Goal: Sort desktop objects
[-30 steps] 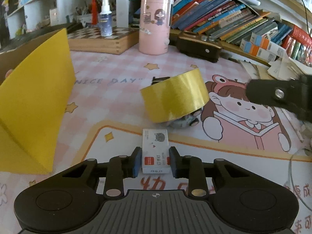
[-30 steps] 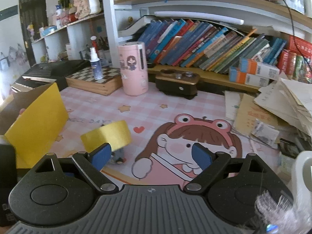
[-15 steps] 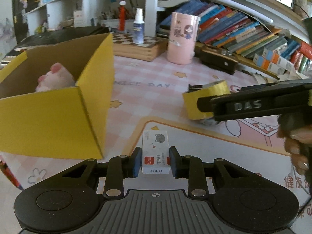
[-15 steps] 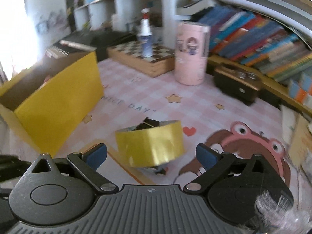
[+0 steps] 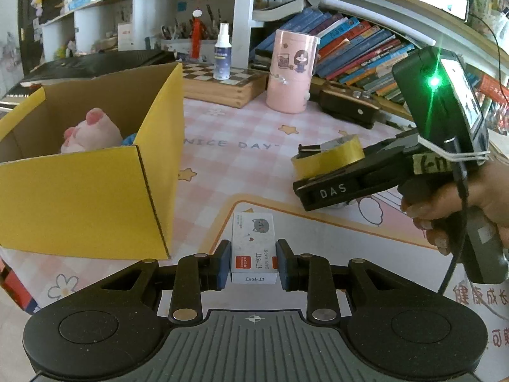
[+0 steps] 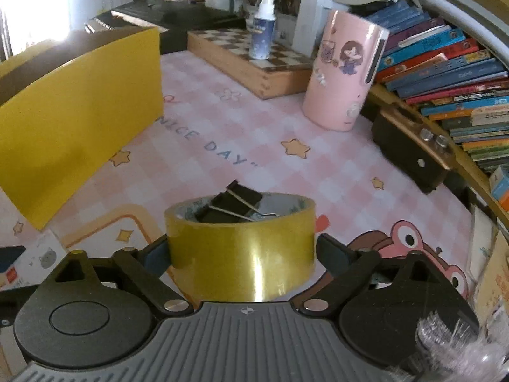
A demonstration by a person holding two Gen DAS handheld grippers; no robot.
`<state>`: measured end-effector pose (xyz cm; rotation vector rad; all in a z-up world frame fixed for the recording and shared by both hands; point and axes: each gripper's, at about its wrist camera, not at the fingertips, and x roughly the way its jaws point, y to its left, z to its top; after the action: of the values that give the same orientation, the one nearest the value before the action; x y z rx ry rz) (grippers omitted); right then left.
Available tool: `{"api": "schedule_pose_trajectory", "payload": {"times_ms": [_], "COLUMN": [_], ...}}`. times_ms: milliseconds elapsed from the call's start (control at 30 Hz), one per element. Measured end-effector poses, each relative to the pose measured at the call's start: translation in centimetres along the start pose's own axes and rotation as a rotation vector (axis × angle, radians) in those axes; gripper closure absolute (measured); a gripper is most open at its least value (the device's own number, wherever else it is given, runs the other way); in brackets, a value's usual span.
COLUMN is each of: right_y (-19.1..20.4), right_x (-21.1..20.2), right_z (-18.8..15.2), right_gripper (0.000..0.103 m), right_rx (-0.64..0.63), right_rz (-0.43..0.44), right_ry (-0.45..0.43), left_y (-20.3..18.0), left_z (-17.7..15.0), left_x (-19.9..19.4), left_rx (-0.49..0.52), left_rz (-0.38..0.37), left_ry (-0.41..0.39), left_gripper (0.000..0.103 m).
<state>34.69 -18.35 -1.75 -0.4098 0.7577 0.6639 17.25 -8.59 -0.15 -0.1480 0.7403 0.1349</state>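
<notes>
Tape roll (image 6: 241, 248), upright on the mat with binder clips (image 6: 232, 207) inside, sits between the closing right gripper (image 6: 241, 254) jaws; left gripper (image 5: 253, 265) clamps a staple box (image 5: 253, 248) near the yellow box (image 5: 79, 203).

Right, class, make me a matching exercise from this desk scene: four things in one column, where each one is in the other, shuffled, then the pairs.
Things
1. staple box
2. binder clips
3. plush toy
4. spray bottle

Places
A. on the chessboard
B. inside the tape roll
C. in the left gripper
D. in the yellow box

Pairs: 1-C, 2-B, 3-D, 4-A
</notes>
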Motion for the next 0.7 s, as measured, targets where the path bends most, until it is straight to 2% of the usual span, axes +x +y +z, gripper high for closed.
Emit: {"api": "schedule_pose_trajectory", "payload": {"times_ms": [133,500,700], "right_y": [0.3,-0.4,0.0], "right_x": [-0.6,-7.0,-9.8], "right_z": [-0.3,-0.6,-0.8], "right_gripper": [0.015,0.015,0.015], "right_rx": [-0.007,0.163,0.225], "right_rz": [-0.007,-0.046,-0.061], "right_ry": [-0.030,-0.256,-0.298], "left_y": [0.0,-0.5,-0.1], "left_z": [0.0,-0.1,-0.2], "left_x": [-0.1,-0.8,-1.7], "left_rx": [0.003,0.030,0.049], "left_rz": [-0.003,-0.053,-0.082], "left_ry": [0.001,-0.022,-0.041], "left_gripper": [0.075,0.074,0.074]}}
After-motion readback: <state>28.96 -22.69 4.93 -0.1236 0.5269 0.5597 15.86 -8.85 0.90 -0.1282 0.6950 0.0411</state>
